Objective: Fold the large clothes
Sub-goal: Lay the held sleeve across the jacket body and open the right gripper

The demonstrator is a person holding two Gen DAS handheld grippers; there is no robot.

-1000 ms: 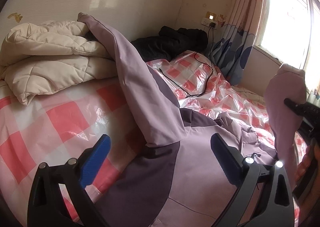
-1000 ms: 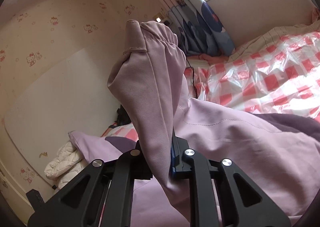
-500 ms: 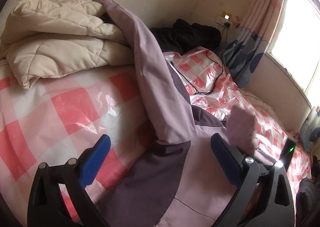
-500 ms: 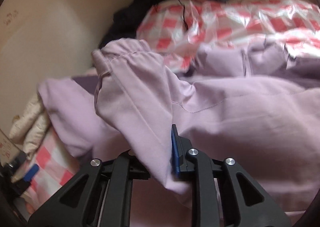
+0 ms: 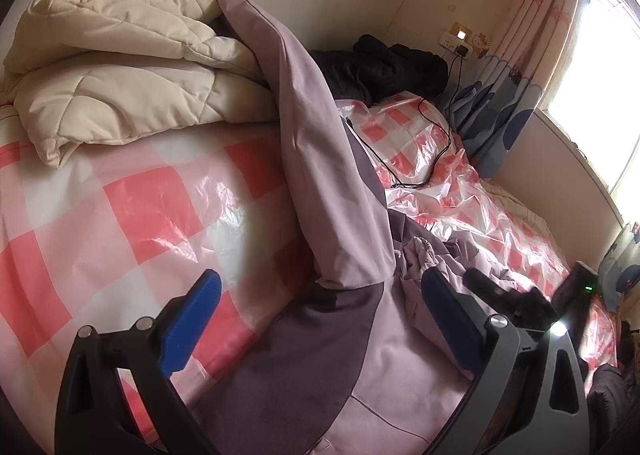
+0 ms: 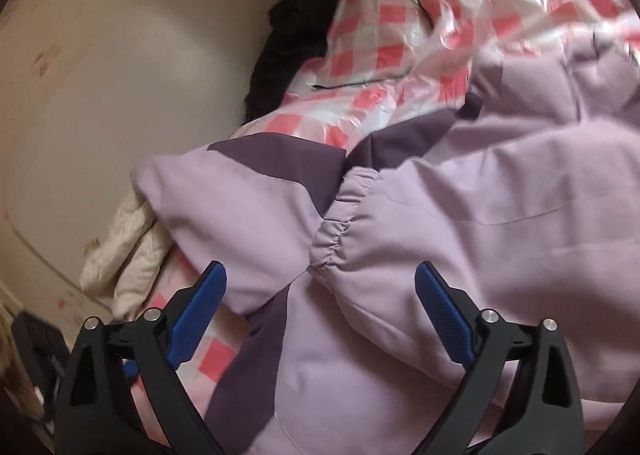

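A bed (image 5: 132, 207) under a glossy pink-checked cover fills the room. On it lies the lilac jacket (image 6: 460, 239), one sleeve laid across its body, cuff (image 6: 340, 223) at the middle; the other sleeve (image 5: 304, 143) trails up onto a cream quilt (image 5: 120, 75). Both the right hand-held gripper (image 6: 320, 311) and the left hand-held gripper (image 5: 320, 319) are spread, holding nothing. Best next: pinch the far sleeve near its cuff and lay it flat across, smoothing any wrinkles.

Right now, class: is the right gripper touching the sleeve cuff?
Apart. The right wrist view shows the right gripper open, with the cuff lying on the jacket beyond both fingertips, clear of each pad.
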